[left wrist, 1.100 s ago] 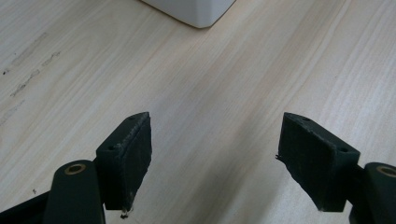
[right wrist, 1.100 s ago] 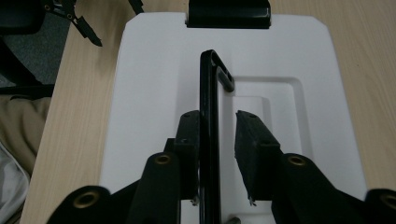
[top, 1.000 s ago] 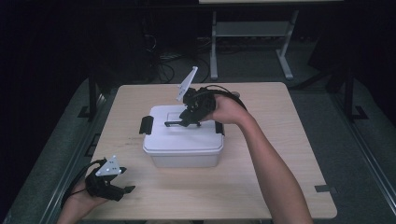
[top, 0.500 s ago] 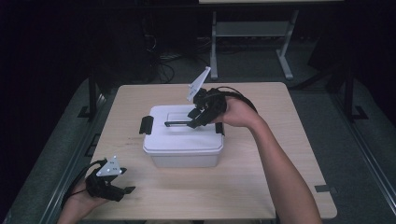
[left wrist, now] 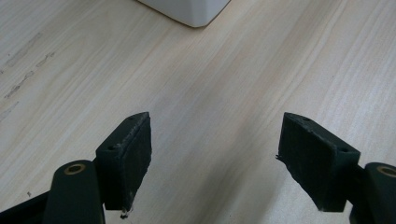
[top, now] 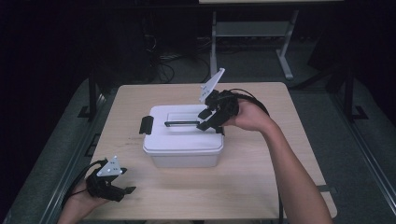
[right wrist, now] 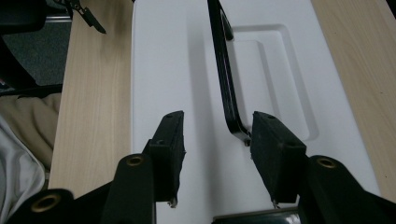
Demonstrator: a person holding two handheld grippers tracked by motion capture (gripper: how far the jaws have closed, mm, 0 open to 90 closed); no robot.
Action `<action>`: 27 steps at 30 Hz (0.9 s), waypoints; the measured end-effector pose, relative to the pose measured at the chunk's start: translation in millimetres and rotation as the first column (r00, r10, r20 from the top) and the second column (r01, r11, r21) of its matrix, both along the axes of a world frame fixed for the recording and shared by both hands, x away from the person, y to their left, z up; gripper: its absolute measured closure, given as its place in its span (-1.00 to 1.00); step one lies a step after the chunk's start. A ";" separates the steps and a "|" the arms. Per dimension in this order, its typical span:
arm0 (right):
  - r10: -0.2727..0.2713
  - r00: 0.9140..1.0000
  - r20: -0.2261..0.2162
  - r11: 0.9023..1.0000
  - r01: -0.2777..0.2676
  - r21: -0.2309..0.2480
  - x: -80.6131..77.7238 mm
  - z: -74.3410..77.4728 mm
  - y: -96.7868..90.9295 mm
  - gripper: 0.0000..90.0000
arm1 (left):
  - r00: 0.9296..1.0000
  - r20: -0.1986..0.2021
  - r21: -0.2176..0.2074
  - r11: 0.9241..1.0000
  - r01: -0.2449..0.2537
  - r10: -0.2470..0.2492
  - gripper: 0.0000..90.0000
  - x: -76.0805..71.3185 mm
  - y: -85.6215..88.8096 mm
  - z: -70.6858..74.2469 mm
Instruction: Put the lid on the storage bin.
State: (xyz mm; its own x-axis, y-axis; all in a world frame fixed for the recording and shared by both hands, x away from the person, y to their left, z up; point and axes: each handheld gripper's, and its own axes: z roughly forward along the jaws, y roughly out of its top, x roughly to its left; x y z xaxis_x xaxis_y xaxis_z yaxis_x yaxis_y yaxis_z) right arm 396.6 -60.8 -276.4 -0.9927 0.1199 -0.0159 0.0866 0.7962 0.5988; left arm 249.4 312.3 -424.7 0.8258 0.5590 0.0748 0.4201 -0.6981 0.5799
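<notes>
Right claw (top: 208,119) has just been opening, half-wide over the stiff white box (top: 182,140), its thin black handle (right wrist: 224,70) beside one jaw—grip there.

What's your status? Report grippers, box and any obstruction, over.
Right gripper over the white box lid, jaws just opening, black handle beside one pad, not gripped. Left gripper open, empty, above the table. Nothing in the way.
</notes>
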 end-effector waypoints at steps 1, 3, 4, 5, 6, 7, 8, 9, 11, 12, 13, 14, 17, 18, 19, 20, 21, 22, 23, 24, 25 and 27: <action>-0.002 1.000 -0.002 1.000 0.002 0.000 -0.5 0.2 -1.4 0.17 | 1.000 0.000 -0.001 1.000 -0.002 0.002 -0.44 0.1 0.4 0.2; -0.007 1.000 0.004 1.000 0.007 0.005 -1.6 0.9 -4.2 0.14 | 1.000 0.005 -0.002 1.000 -0.002 0.002 -0.44 -0.1 0.6 0.7; -0.011 1.000 0.002 1.000 0.011 0.003 -2.4 1.2 -5.7 0.12 | 1.000 0.006 -0.001 1.000 -0.002 0.002 -0.44 -0.1 0.6 1.0; -0.012 1.000 0.001 1.000 0.012 0.004 -2.7 1.1 -6.9 0.09 | 1.000 0.006 0.001 1.000 -0.001 0.001 -0.44 -0.2 0.7 1.3; -0.021 1.000 0.000 1.000 0.021 0.002 -3.6 1.0 -8.3 0.07 | 1.000 0.005 0.002 1.000 -0.001 0.001 -0.44 -0.2 0.7 1.4; -0.022 1.000 -0.001 1.000 0.022 0.004 -4.2 0.8 -9.7 0.06 | 1.000 0.006 0.002 1.000 -0.004 0.004 -0.44 -0.4 0.2 1.1; -0.022 1.000 -0.001 1.000 0.022 0.004 -4.2 0.8 -9.7 0.06 | 1.000 0.006 0.002 1.000 -0.004 0.004 -0.44 -0.4 0.2 1.1; -0.024 1.000 0.000 1.000 0.024 0.006 -5.0 0.5 -12.0 0.03 | 1.000 0.007 0.002 1.000 -0.004 0.004 -0.44 -0.6 -0.1 0.8; -0.033 0.999 0.001 0.999 0.033 0.008 -5.7 -0.6 -14.6 -0.01 | 1.000 0.003 0.005 1.000 -0.006 0.006 -0.45 -0.5 -0.4 0.6; -0.038 0.999 0.000 0.999 0.038 0.008 -6.2 -0.9 -16.2 -0.02 | 1.000 0.003 0.005 1.000 -0.005 0.005 -0.46 -0.5 -0.4 0.6; -0.042 0.999 0.004 0.999 0.042 0.013 -6.3 -1.2 -17.8 -0.05 | 1.000 0.002 0.005 1.000 -0.005 0.005 -0.46 -0.4 -0.2 0.7; -0.048 0.999 0.004 0.999 0.048 0.014 -6.7 -1.4 -18.9 -0.06 | 1.000 0.003 0.004 1.000 -0.005 0.005 -0.46 -0.3 0.0 0.7; -0.057 0.998 0.012 0.998 0.057 0.022 -7.8 -1.5 -24.1 -0.10 | 1.000 0.004 -0.001 1.000 -0.006 0.006 -0.46 -0.2 0.5 0.7; -0.065 0.998 0.012 0.998 0.064 0.024 -7.8 -1.2 -26.3 -0.13 | 1.000 0.004 -0.001 1.000 -0.006 0.006 -0.46 -0.2 0.6 0.7; -0.072 0.997 0.006 0.997 0.071 0.021 -8.0 -0.8 -27.5 -0.15 | 1.000 0.004 0.000 1.000 -0.006 0.006 -0.47 -0.1 0.6 0.6; -0.071 0.997 0.008 0.997 0.071 0.022 -8.0 -0.7 -28.7 -0.16 | 1.000 0.003 0.000 1.000 -0.006 0.006 -0.47 -0.1 0.7 0.6; -0.070 0.997 0.012 0.997 0.070 0.022 -8.5 -0.2 -30.0 -0.16 | 1.000 0.004 -0.002 1.000 -0.008 0.008 -0.47 0.0 0.6 0.3; -0.077 0.997 0.010 0.997 0.076 0.021 -9.2 0.7 -31.8 -0.17 | 1.000 0.002 -0.001 1.000 -0.007 0.007 -0.48 0.1 0.5 0.3; -0.079 0.997 0.013 0.997 0.079 0.026 -9.6 1.0 -32.9 -0.17 | 1.000 0.002 0.000 1.000 -0.009 0.009 -0.48 0.1 0.2 0.2; -0.079 0.997 0.012 0.997 0.078 0.026 -10.0 1.4 -34.1 -0.18 | 1.000 0.002 0.001 1.000 -0.007 0.007 -0.48 0.2 0.1 0.1; -0.080 0.997 0.010 0.996 0.079 0.026 -10.4 1.7 -35.2 -0.18 | 1.000 0.003 0.003 1.000 -0.006 0.006 -0.48 0.3 -0.1 -0.2; -0.076 0.997 0.020 0.997 0.076 0.027 -11.0 2.0 -37.1 -0.19 | 1.000 0.003 0.006 1.000 -0.006 0.006 -0.48 0.5 -0.1 -0.6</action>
State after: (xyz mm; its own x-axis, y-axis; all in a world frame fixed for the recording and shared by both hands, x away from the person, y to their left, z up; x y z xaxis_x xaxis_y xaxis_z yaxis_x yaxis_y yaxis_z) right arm 385.6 -97.9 -274.4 -0.9802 0.1956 -0.0321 0.1337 0.7721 0.6213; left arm 249.9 312.2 -425.4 0.8220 0.5638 0.0806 0.4229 -0.6990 0.5766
